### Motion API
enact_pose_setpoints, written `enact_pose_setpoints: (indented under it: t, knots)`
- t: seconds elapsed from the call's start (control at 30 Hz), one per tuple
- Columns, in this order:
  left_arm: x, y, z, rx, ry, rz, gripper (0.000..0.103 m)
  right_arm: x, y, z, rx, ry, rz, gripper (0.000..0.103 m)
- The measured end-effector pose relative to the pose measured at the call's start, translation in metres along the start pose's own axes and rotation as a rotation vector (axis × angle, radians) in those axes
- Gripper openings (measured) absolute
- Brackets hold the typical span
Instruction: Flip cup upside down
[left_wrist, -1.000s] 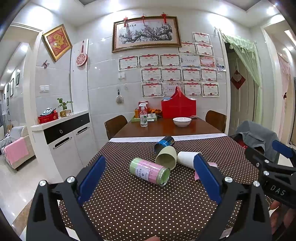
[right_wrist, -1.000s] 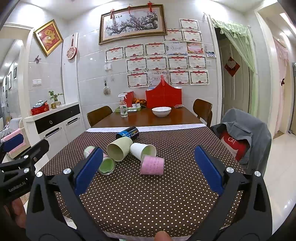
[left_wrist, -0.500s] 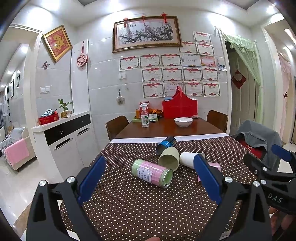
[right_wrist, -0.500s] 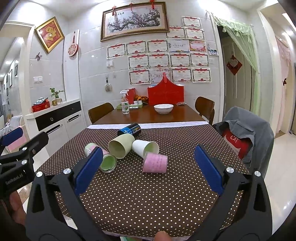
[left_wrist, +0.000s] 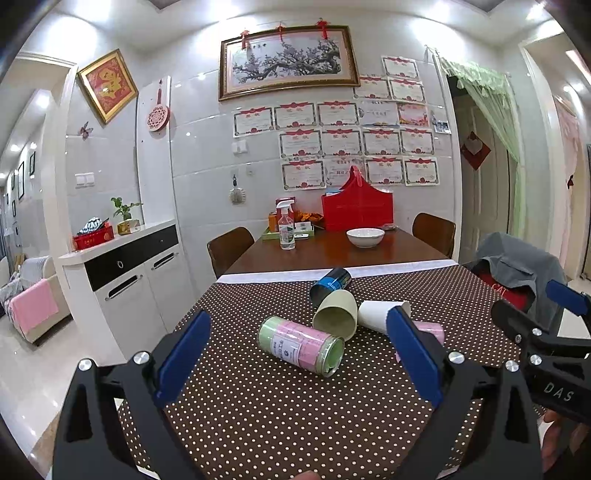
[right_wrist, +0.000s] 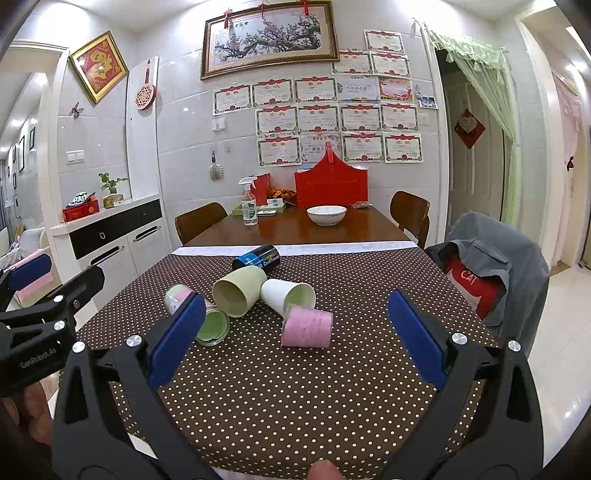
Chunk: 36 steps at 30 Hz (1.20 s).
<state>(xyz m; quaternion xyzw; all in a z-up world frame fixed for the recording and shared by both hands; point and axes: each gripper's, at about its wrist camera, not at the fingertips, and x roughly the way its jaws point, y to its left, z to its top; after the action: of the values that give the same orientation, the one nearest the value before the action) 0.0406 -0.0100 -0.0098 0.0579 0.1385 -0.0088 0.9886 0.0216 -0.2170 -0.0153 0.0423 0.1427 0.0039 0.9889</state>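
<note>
Several cups lie on their sides on the dotted brown tablecloth (right_wrist: 295, 398). A pink cup (right_wrist: 306, 327) lies nearest my right gripper (right_wrist: 295, 339), which is open and empty above the near table edge. Behind it lie a white cup (right_wrist: 286, 295), a pale green cup (right_wrist: 238, 290) and a dark blue cup (right_wrist: 256, 258). A pink-and-green can (left_wrist: 301, 345) lies ahead of my left gripper (left_wrist: 297, 356), which is open and empty. The pale green cup (left_wrist: 336, 319), white cup (left_wrist: 378, 314) and blue cup (left_wrist: 330, 284) also show in the left wrist view.
A white bowl (right_wrist: 327, 215), spray bottle (right_wrist: 249, 206) and red box (right_wrist: 331, 184) stand on the bare wood at the far end. Chairs stand at both far sides; a chair with a grey jacket (right_wrist: 495, 266) is on the right. A white cabinet (left_wrist: 125, 280) stands left.
Both grippers have drifted slightly, so the cups sit a little differently in each view. Both stay open and nothing on the table has moved.
</note>
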Motion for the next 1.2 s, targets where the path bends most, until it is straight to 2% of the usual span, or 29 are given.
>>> enact_pose_setpoints:
  t: [0.43,0.67,0.77,0.97,1.07,1.2]
  knots:
    - [0.029,-0.009,0.002,0.030,0.022,-0.005,0.094,0.030,-0.005,0.012,-0.003,0.022,0.016,0.097]
    - [0.060,-0.016,0.007,0.069,0.067,-0.025,0.094,0.057,-0.009,0.014,0.004,0.062,0.018,0.097]
    - [0.084,-0.017,0.012,0.088,0.112,-0.062,0.094,0.071,-0.013,0.012,0.009,0.088,0.011,0.097]
    - [0.153,-0.020,0.019,0.125,0.259,-0.117,0.094,0.115,-0.027,0.010,0.035,0.159,-0.007,0.097]
    - [0.194,-0.025,0.018,0.154,0.353,-0.159,0.094,0.135,-0.033,0.010,0.041,0.184,-0.016,0.097]
    - [0.257,-0.032,0.014,0.157,0.529,-0.213,0.094,0.157,-0.042,0.008,0.058,0.212,-0.019,0.097]
